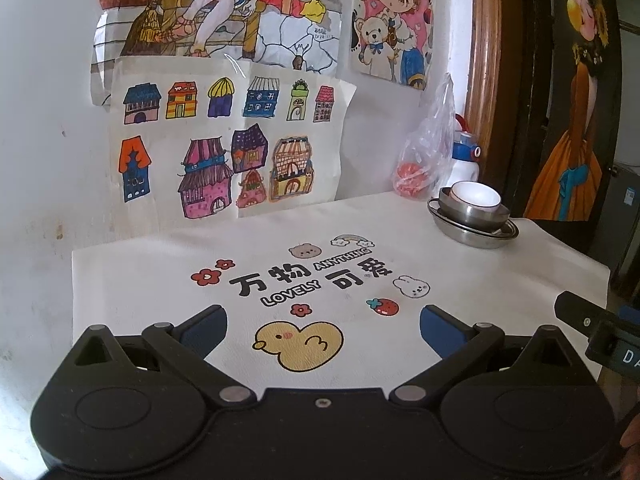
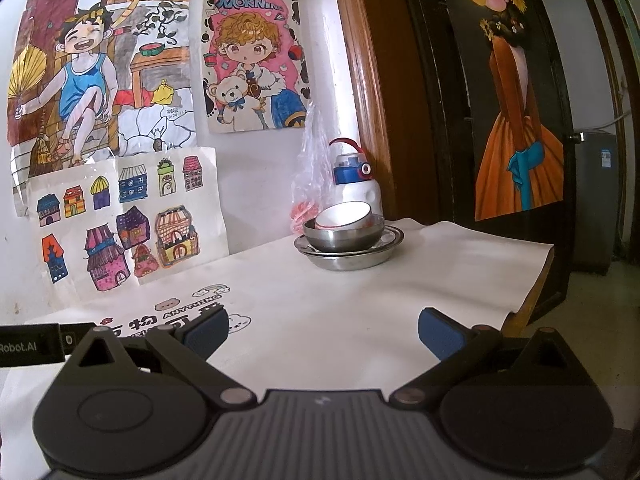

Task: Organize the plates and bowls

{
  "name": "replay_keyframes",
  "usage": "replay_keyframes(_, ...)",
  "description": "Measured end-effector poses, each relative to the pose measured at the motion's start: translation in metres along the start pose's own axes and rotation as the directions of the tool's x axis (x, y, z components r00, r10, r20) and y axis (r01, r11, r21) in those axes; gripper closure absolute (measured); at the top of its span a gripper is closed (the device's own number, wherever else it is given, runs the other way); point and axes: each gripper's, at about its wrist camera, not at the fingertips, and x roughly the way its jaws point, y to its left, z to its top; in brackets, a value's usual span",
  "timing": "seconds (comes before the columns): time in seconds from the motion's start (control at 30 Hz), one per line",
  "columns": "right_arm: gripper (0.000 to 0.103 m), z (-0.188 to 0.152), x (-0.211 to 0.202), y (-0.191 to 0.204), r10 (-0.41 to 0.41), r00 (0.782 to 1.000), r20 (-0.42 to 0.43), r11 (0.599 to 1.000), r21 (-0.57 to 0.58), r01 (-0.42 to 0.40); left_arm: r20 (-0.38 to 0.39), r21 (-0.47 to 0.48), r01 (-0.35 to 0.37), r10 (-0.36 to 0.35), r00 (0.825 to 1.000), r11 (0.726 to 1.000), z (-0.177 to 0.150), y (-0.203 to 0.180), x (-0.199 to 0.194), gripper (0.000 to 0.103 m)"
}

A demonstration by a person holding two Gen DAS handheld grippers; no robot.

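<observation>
Reading cloth (image 1: 460,280): "ANYTHING LOVELY"; poster (image 2: 252,60): "MORNING".
Left gripper (image 1: 323,330): wide apart, empty, low over cloth.
Right gripper (image 2: 323,330): wide, empty.
Dishes: white bowl (image 2: 343,216) in steel bowl (image 2: 340,240) on steel plates (image 2: 352,260), far corner.

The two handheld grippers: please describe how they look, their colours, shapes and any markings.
Both grippers have matte black bodies with two rounded lobes, silver pivot pins, angled black linkage arms and blue ribbed finger pads. The left gripper has a plain black centre plate with one screw. The right gripper has a grey ridged centre plate. Its side, seen from the left wrist, carries white lettering.
</observation>
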Motion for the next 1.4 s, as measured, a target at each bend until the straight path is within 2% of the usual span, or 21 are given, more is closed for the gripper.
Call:
replay_keyframes(0.73,0.0,-0.0029,0.0005,0.0003,0.001,1.0,-0.01,1.0,0.002,-0.001,-0.016,-0.029,0.016,-0.016,1.0,0.999,-0.0015,0.0009,-0.0007,0.001)
replay_keyframes(1.4,0.0,-0.0043,0.0012,0.0013,0.001,1.0,-0.015,1.0,0.002,-0.001,-0.024,-0.017,0.022,-0.023,0.999,1.0,-0.0029,-0.0014,-0.0001,0.001)
